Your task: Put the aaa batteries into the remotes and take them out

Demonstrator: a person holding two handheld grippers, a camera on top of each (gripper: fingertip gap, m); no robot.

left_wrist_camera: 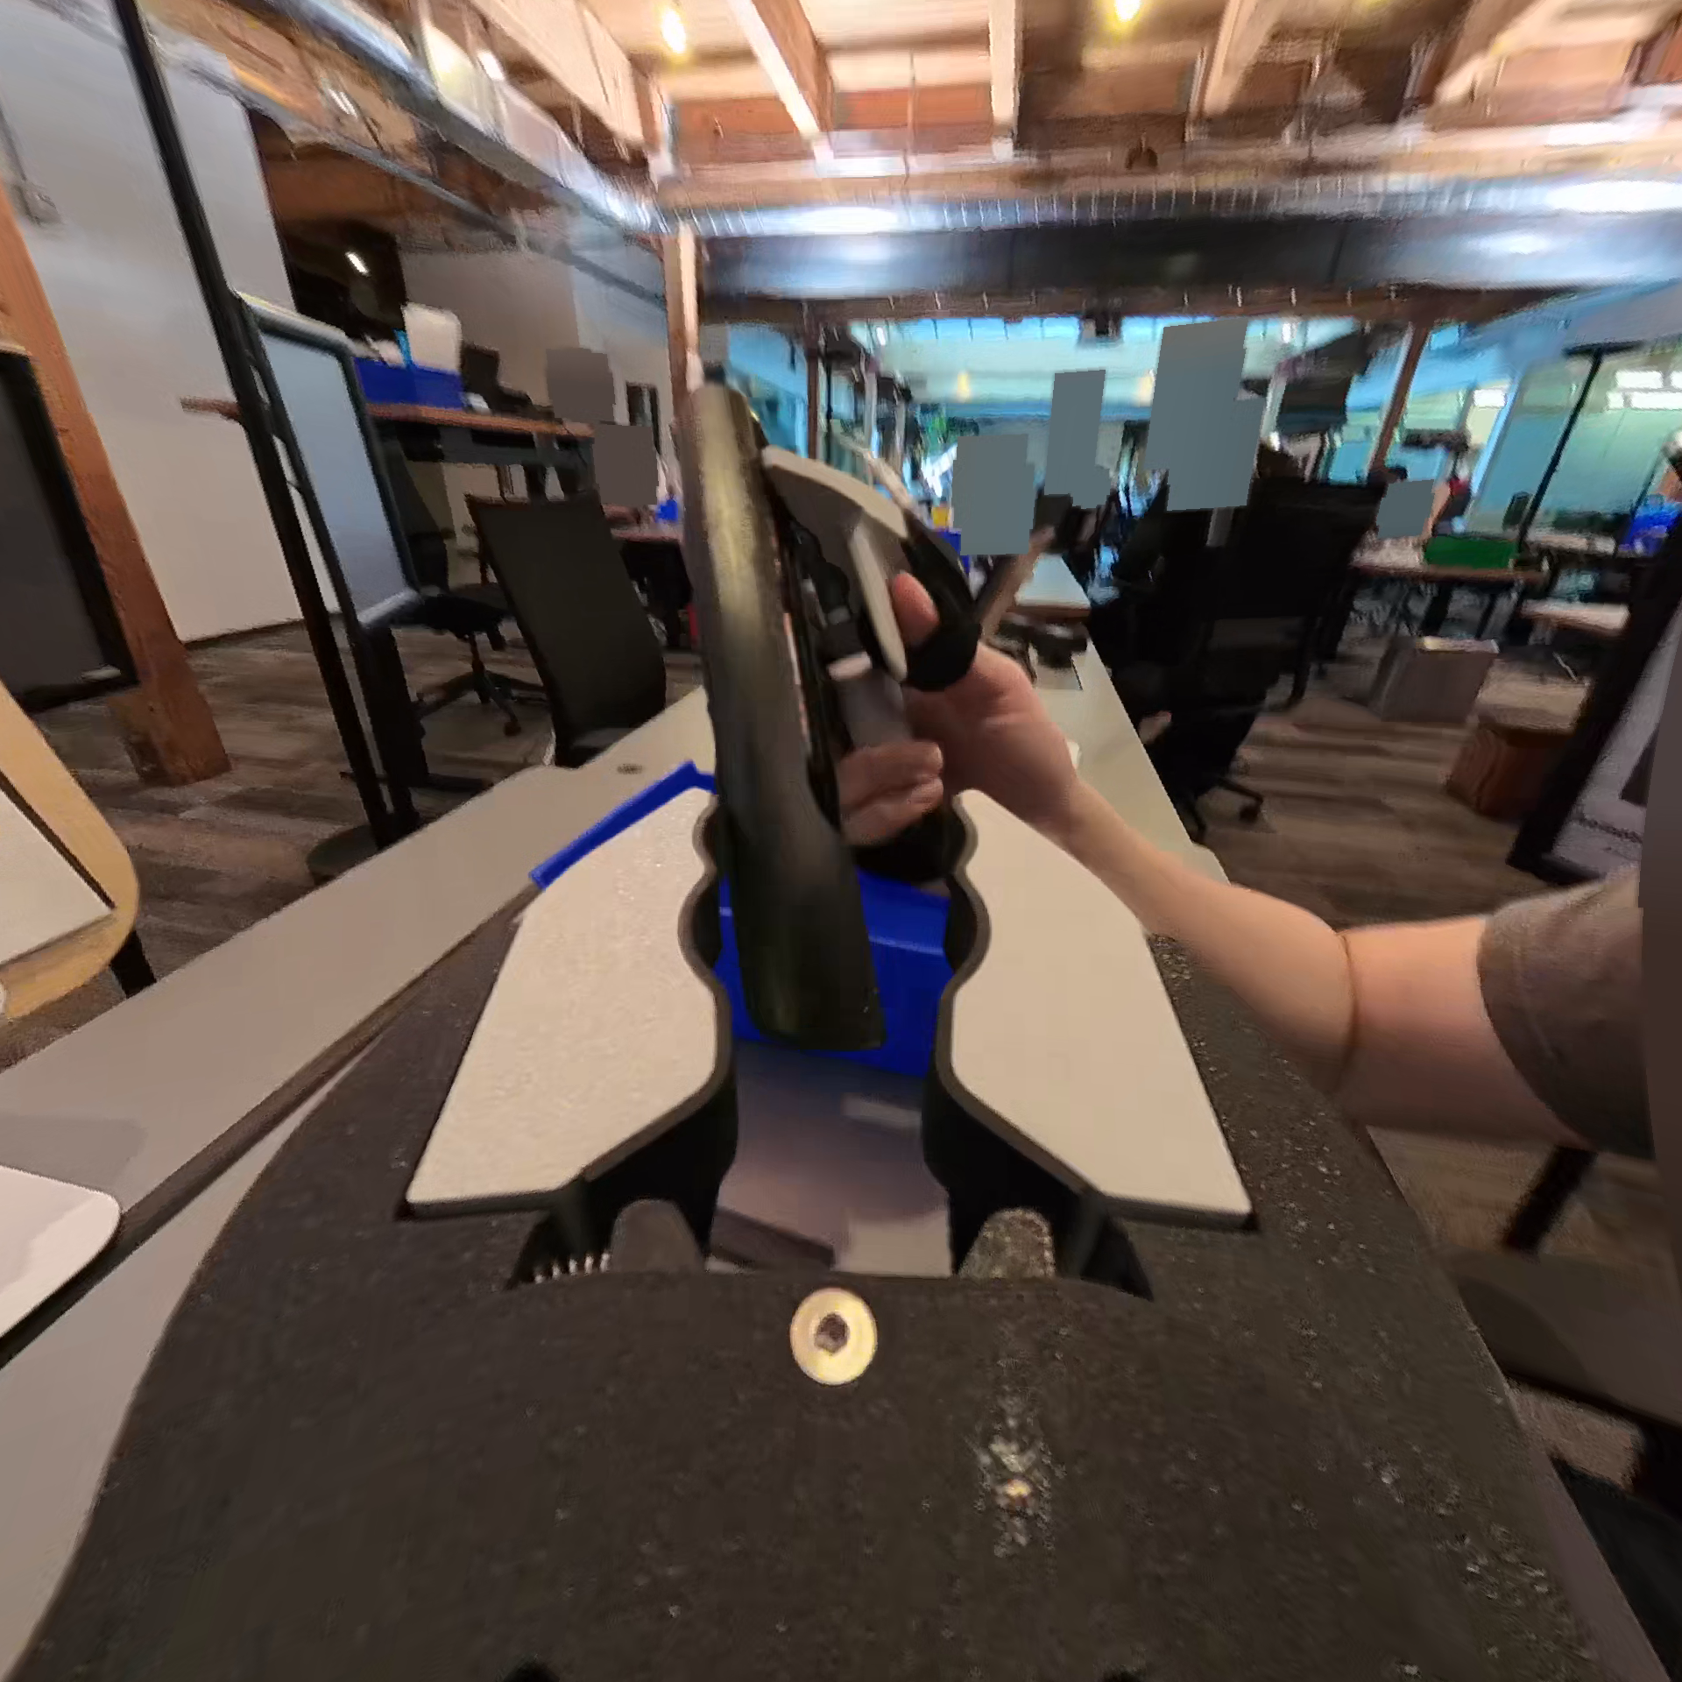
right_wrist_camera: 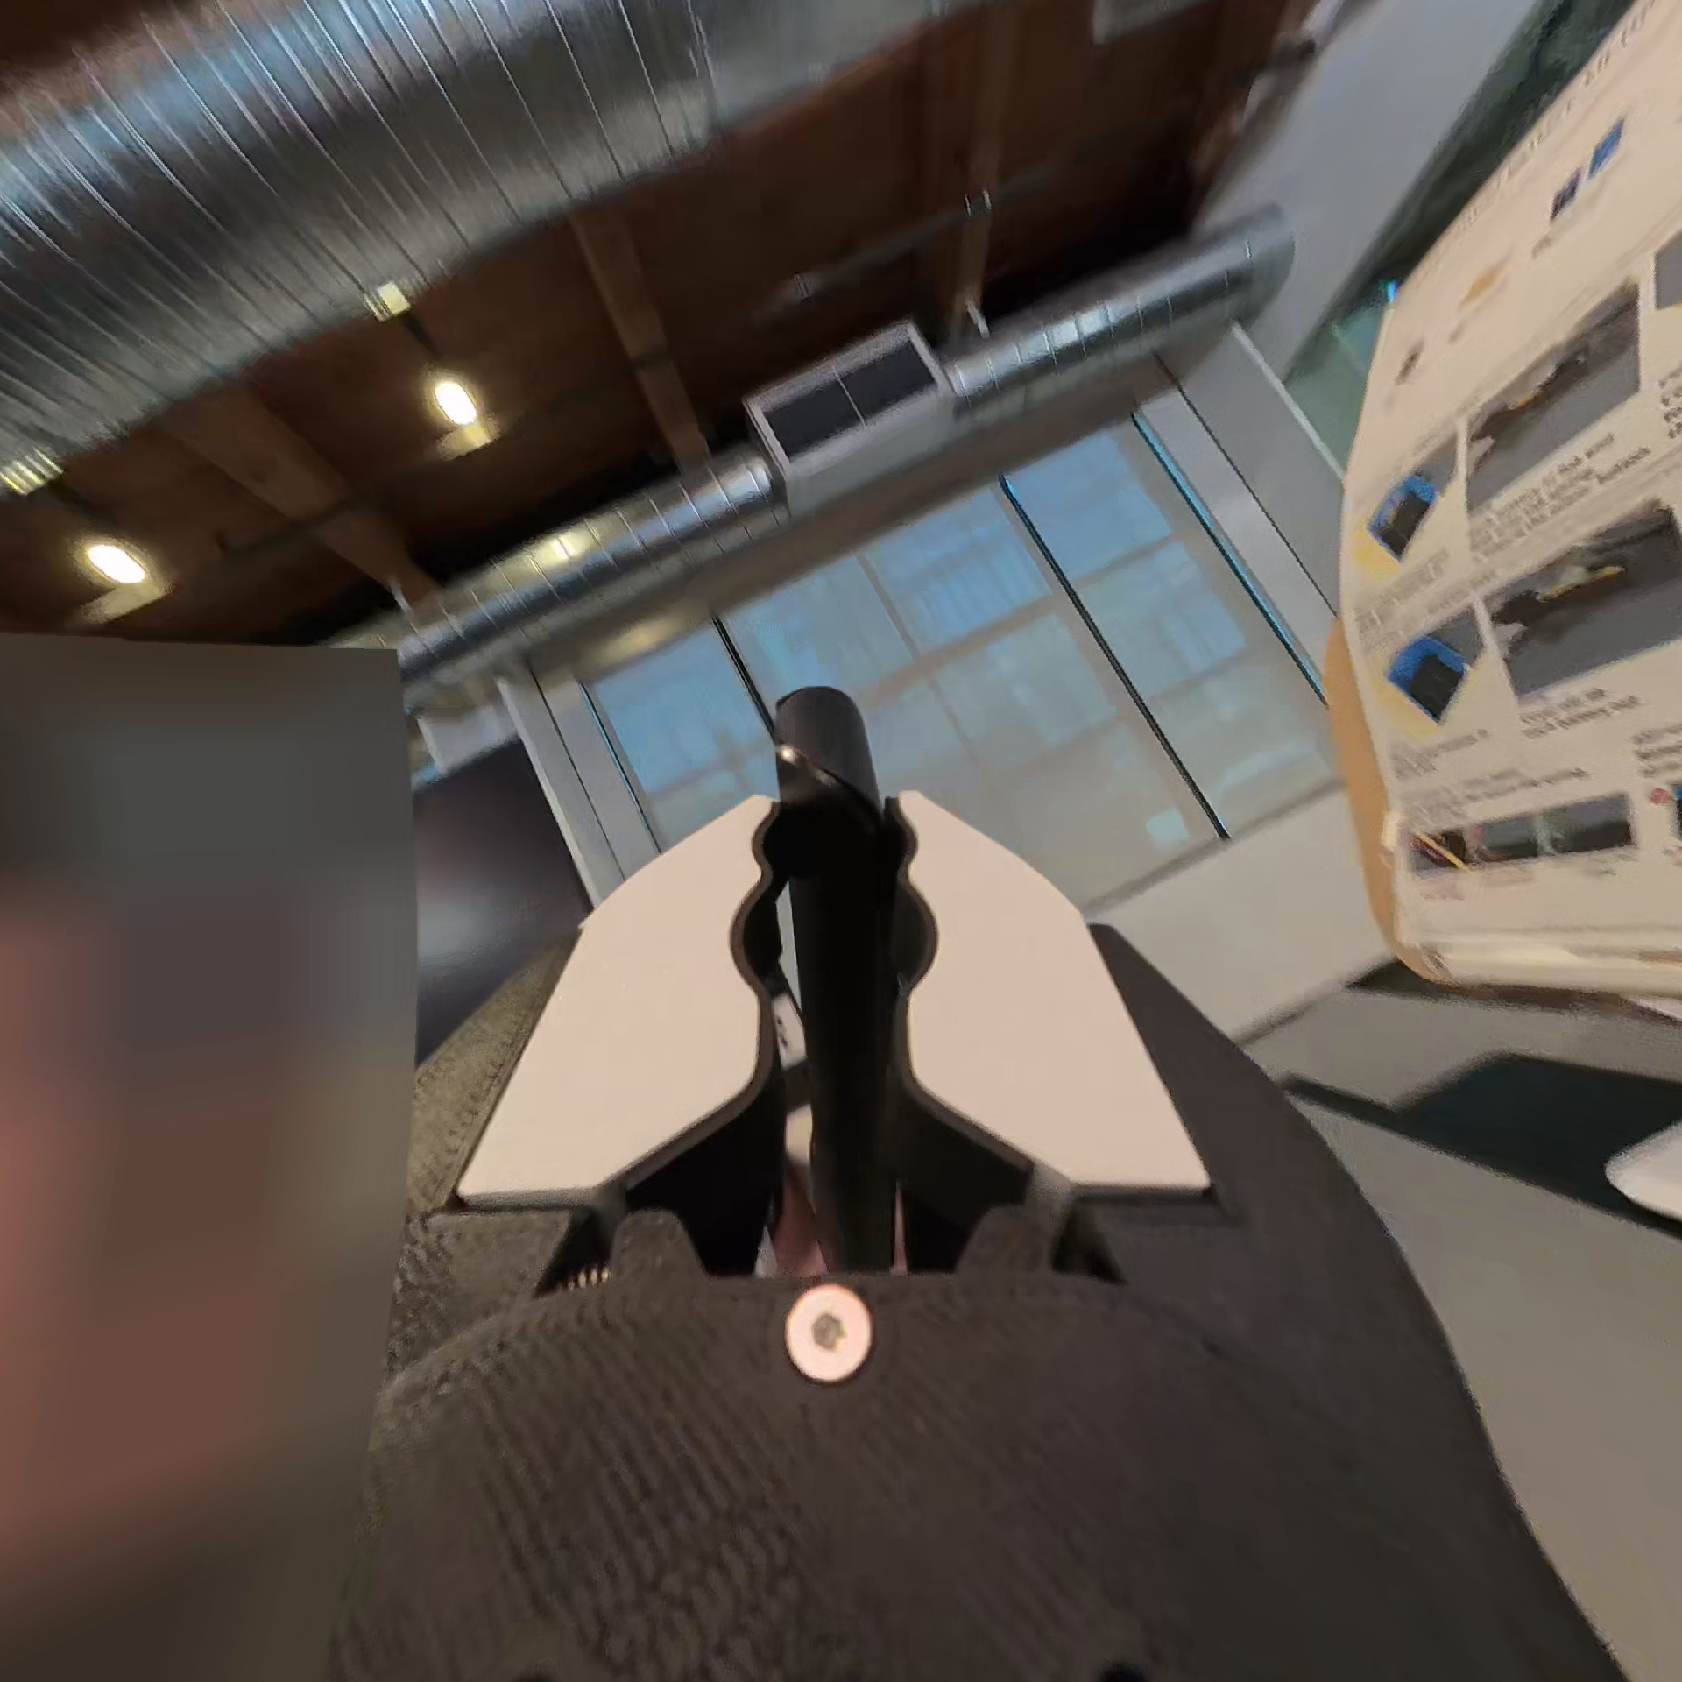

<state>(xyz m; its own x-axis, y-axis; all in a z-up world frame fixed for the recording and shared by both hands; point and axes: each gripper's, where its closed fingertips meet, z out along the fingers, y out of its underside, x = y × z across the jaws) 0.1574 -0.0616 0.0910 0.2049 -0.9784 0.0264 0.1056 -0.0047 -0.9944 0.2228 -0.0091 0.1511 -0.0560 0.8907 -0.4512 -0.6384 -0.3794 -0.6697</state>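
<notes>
One black remote (right_wrist_camera: pixel 833 956) upright, clamped in right claw (right_wrist_camera: pixel 830 819); left claw (left_wrist_camera: pixel 833 846) wide.

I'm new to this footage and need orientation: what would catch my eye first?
In the left wrist view, a long black plastic remote stands nearly upright at centre, held aloft by the right gripper, with a blue plastic bin behind it. In the right wrist view, the remote sits clamped between pale jaws, pointing toward ceiling ducts.

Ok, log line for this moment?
right gripper: shut on black remote | left gripper: open | blue bin: behind remote
</notes>
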